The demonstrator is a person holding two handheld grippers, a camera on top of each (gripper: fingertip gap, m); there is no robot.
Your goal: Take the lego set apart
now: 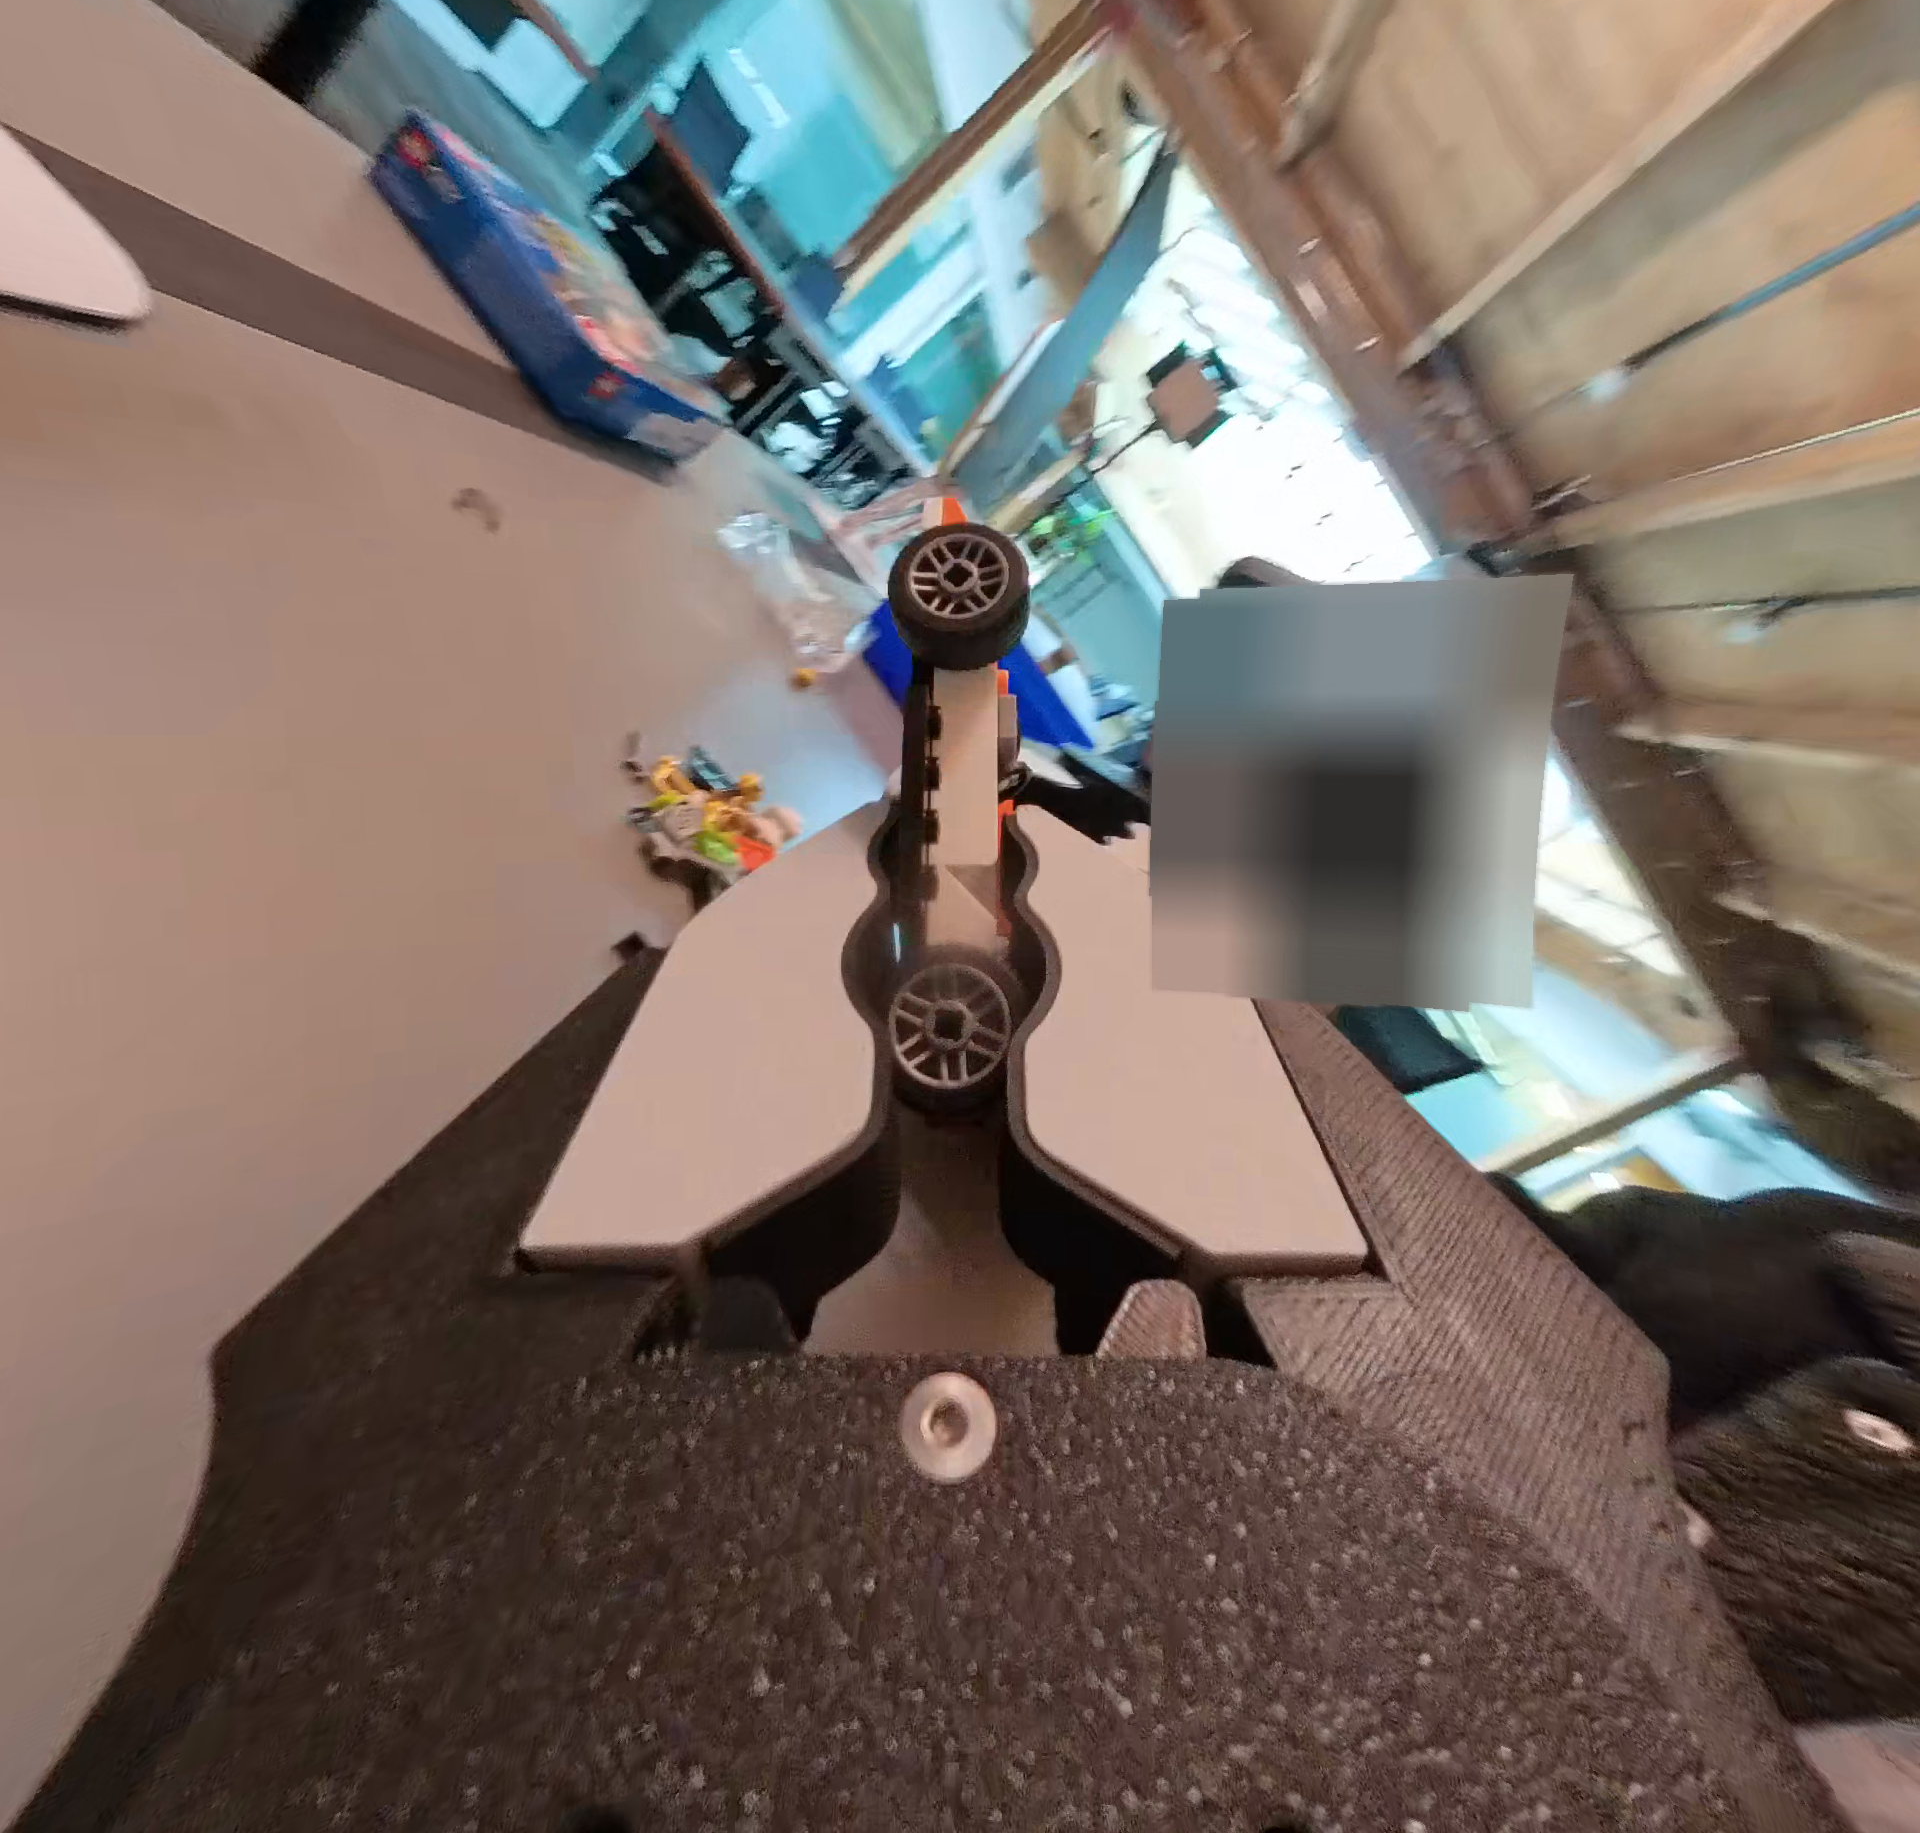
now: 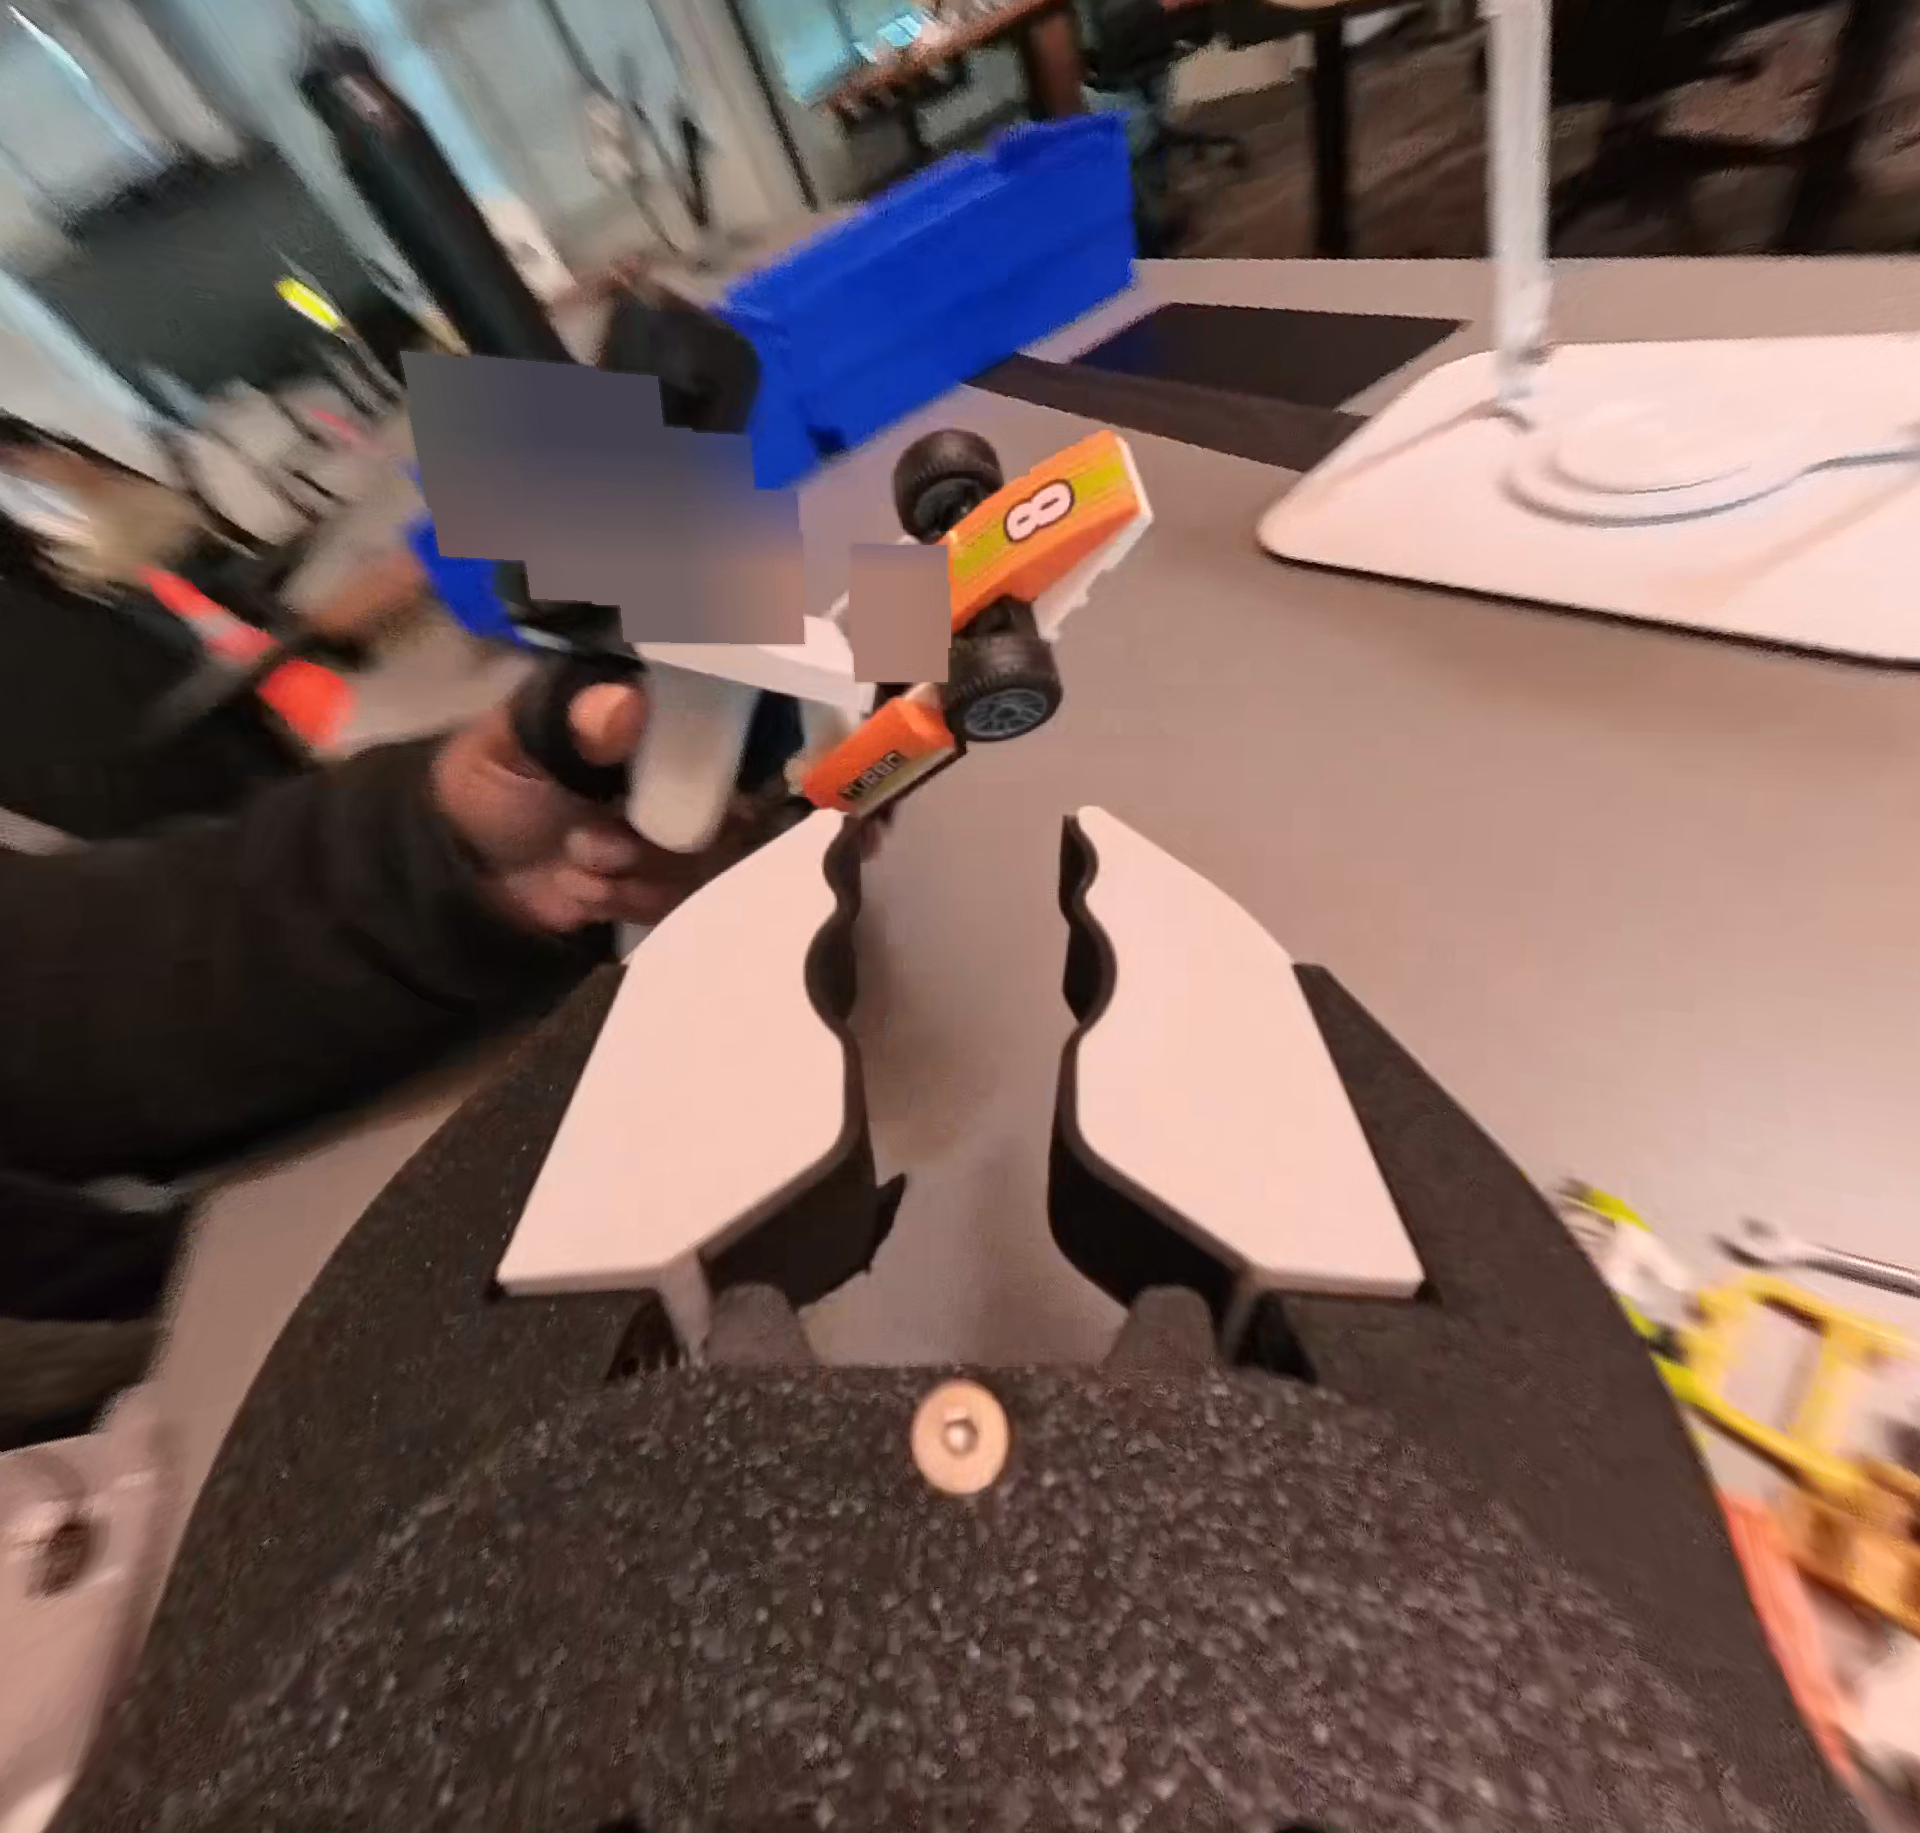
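Observation:
My left gripper (image 1: 948, 853) is shut on an orange and white lego car (image 1: 961, 775), seen edge-on with one grey-spoked wheel (image 1: 960, 590) past the fingertips and another wheel (image 1: 948, 1033) between the fingers. In the right wrist view the same car (image 2: 1023, 552) hangs in the air above the grey table (image 2: 1455, 848), held by the other gripper's white fingers (image 2: 758, 666), with a hand (image 2: 540, 807) on that gripper's handle. My right gripper (image 2: 961, 827) is open and empty, just below and in front of the car.
A blue bin (image 2: 935, 297) stands behind the car. A white lamp base (image 2: 1621, 495) lies at the right. Loose yellow and green lego pieces (image 2: 1766, 1368) lie at the near right and also show in the left wrist view (image 1: 701, 807). A blue lego box (image 1: 520, 287) lies on the table. Less than 4 cm separates the two grippers' tips.

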